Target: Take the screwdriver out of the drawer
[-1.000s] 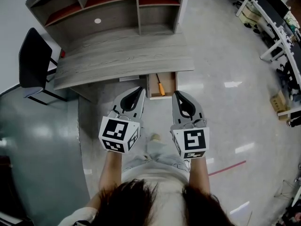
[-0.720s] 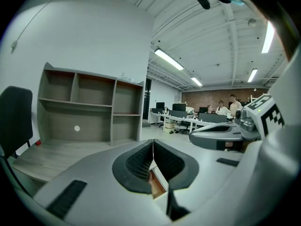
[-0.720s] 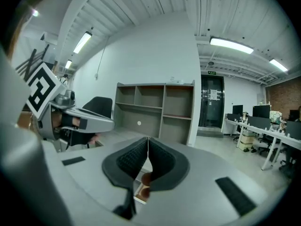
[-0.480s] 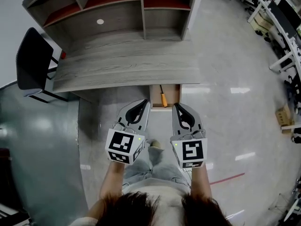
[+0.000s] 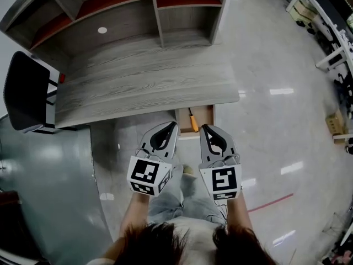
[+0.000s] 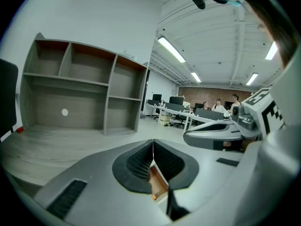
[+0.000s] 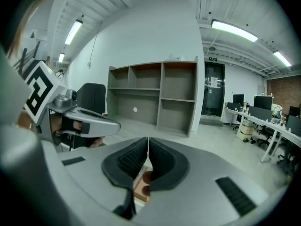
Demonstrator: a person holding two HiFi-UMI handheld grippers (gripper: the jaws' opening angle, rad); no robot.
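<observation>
Head view: the screwdriver (image 5: 193,120) lies aslant in the open drawer (image 5: 209,115) under the table (image 5: 138,87) front edge, left tongs (image 5: 172,126) and right tongs (image 5: 204,128) poised just short of it. Left gripper view: tongs clenched on nothing, with a sliver of drawer wood (image 6: 158,188) below; the tool itself, plain from above, goes unseen here. Right gripper view: tongs likewise pressed together and empty above the drawer (image 7: 140,187). A clean lift would likely mean parting one pair, lowering astride the orange handle, then closing squarely across it.
</observation>
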